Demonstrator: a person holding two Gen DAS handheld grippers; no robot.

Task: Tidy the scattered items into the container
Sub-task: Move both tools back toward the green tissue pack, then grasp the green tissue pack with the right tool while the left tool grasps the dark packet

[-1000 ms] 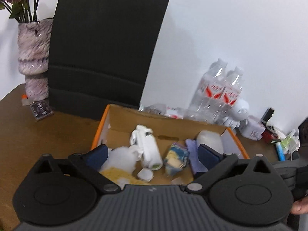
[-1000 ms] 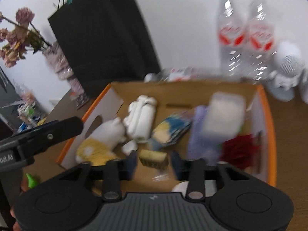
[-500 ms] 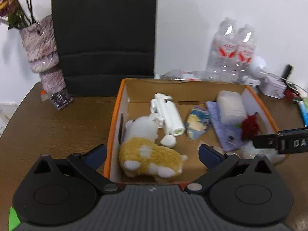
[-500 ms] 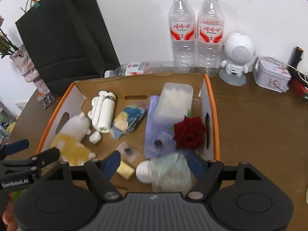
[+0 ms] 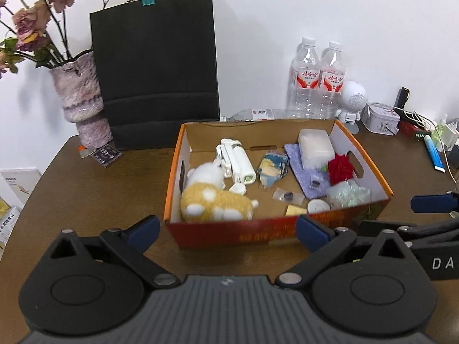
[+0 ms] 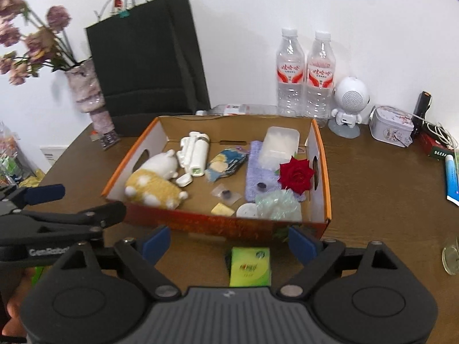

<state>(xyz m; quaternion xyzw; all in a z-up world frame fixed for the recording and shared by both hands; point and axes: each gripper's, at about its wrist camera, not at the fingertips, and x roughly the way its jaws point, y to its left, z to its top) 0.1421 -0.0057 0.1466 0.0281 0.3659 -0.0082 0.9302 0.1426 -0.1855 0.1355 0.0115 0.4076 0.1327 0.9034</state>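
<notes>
Tongs, left: we see the left gripper [image 5: 226, 229] spread wide, nothing between the blue pads, hanging over bare table just short of the box's near wall.
Tongs, right: right gripper [image 6: 228, 240] also spread wide and holding nothing, beside the left one, which shows at its left edge.
Table: brown wooden table [image 6: 381, 189]; open room right of the box and along the near strip where both tongs sit.
Bag: black paper bag [image 5: 156, 68] upright against the wall behind the box's left corner, teal clip on its top edge.
Box: open cardboard box [image 5: 363, 157], orange rim, cut-out handles in the side walls; long axis runs left to right across our view; near wall printed red, text blurred.
Contents, left: yellow-and-white plush toy [image 5: 212, 197] lying along the left wall; white folded device [image 5: 236, 160] just beside it, long axis pointing from the back wall toward us.
Contents, right: purple cloth [image 6: 259, 172] with translucent plastic case [image 6: 279, 146] on its far end, red rose [image 6: 297, 175] touching the right wall, crumpled clear wrap [image 6: 276, 205] at the near right corner.
Stray item: green packet [image 6: 250, 266] flat on the table outside the box, between the right tongs' fingers but untouched; label unreadable.
Bottles: two water bottles [image 6: 304, 74] upright at the wall, red labels with Chinese print we can't read.
Writing: "GenRobot" partly legible on the left tool's arm; "DA" on the right tool's.
</notes>
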